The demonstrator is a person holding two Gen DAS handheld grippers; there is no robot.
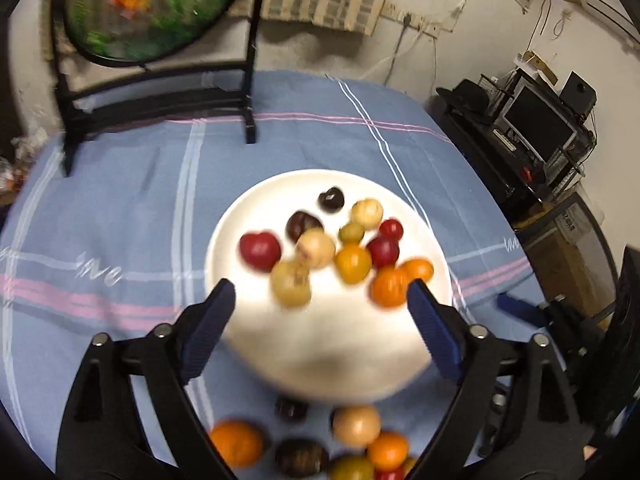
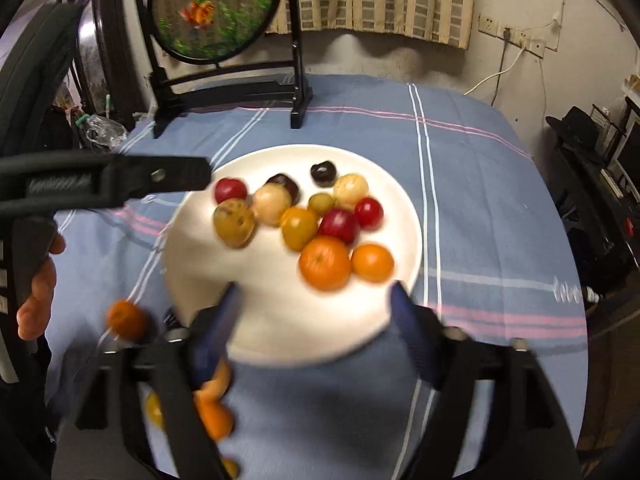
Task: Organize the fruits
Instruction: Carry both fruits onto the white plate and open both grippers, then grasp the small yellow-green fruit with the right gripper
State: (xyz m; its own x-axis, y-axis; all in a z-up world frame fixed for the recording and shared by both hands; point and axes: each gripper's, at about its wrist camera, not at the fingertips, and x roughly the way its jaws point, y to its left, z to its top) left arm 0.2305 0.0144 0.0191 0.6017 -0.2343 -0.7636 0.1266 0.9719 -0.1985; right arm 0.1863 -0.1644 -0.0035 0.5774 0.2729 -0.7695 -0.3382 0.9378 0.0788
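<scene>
Round white ceramic plate [image 1: 256, 224] on a blue cotton tablecloth with pink and white stripes [image 1: 132, 200], directly ahead of both grippers and partly between their fingertips. Heaped on its far half: small fruits, all slightly blurred. Among them a big orange tangerine [image 2: 325, 263] with a smaller orange tangerine [image 2: 372, 262] touching it, closest to the right gripper [image 2: 316, 304]. Beyond those, a glossy dark red plum [image 2: 339, 225], a small red cherry-like fruit [image 2: 369, 212], a yellow-orange round fruit [image 2: 299, 227], a small olive-green fruit [image 2: 321, 203], pale beige round fruits [image 2: 272, 204], a speckled tan fruit [image 2: 234, 222] and, farthest off, a near-black plum [image 2: 323, 171].

More loose fruit off the plate, on the cloth below and behind the tips of the left gripper [image 1: 320, 294]: an orange tangerine on the cloth [image 1: 236, 443], a pale beige ball [image 1: 356, 426], two dark plums [image 1: 291, 407] and several smaller ones at the picture's lower edge.

Left gripper angled steeply down at the plate, blue-padded fingers [image 1: 210, 320] spread wide, nothing clamped, near rim of the plate in the gap. Right gripper tilted down likewise, jaws wide apart and empty, tips over the plate's near edge. In the right wrist view, to the left of that gripper, the left tool's black body with a bare hand [image 2: 38, 292] wrapped around its handle.

Far beyond the plate, a black wooden stand holding a round painted fish screen [image 2: 214, 10].
</scene>
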